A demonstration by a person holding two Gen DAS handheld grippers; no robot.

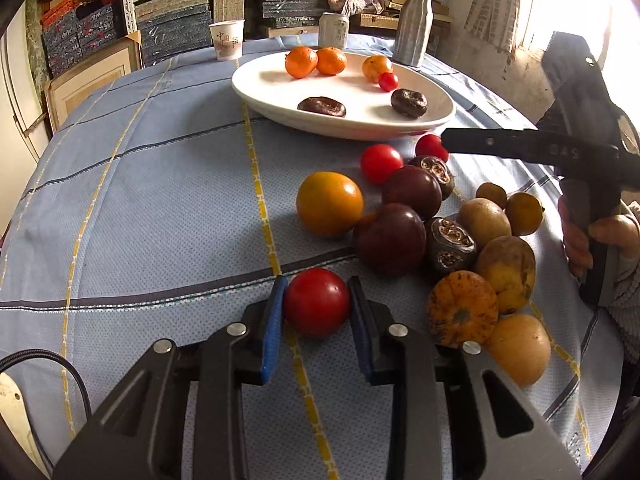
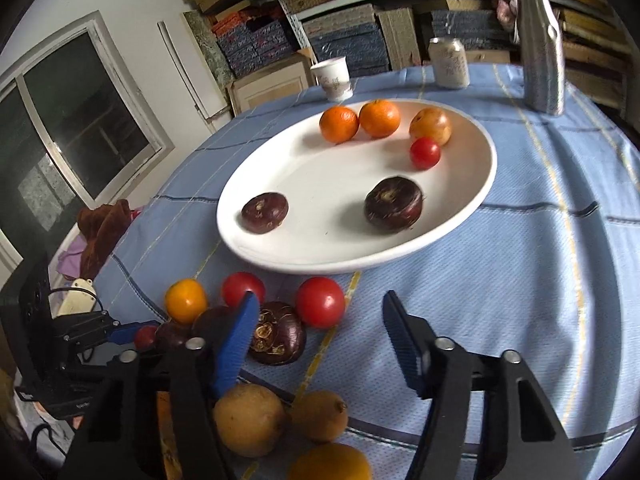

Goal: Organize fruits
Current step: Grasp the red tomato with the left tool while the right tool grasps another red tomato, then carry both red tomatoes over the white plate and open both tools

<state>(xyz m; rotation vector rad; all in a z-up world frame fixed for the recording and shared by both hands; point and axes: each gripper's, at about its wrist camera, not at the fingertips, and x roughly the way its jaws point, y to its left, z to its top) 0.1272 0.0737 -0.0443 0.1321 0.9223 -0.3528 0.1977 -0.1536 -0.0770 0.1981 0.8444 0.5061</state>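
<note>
Left wrist view first: the left hand-held gripper (image 1: 316,312) is clenched on a red tomato (image 1: 317,301), its blue pads (image 1: 273,330) pressing both flanks while the fruit sits on the desk (image 1: 140,220). A side-on hold like that makes sense for something round and smooth, and I'd judge it is about to be carried to the white plate (image 1: 280,100) across the cloth.

Beside it to the right lies the unsorted heap: an orange (image 1: 329,203), two dark purple fruits (image 1: 390,238), brown water chestnuts (image 1: 450,246), yellowish-brown fruits (image 1: 506,272) and two more small tomatoes (image 1: 381,163) close to the plate's near edge. They are bunched and touching, so a tomato sitting apart from them looks the easiest pick.

Seen from the right wrist, the right hand-held gripper (image 2: 320,336) stands released, nothing pinched; its jaws straddle another tomato (image 2: 320,301) and a water chestnut (image 2: 276,334) without pressing either.

On the plate the fruit seems grouped by kind: two tangerines (image 2: 339,124) side by side, a pale yellow fruit (image 2: 430,126) with a tomato (image 2: 425,153) just beside it, two chestnuts (image 2: 393,204) nearer.

Farther back stand a paper cup (image 1: 227,39) with red Chinese characters I cannot fully read, a can (image 1: 334,30) with an illegible label, and a ribbed bottle (image 1: 414,24).
</note>
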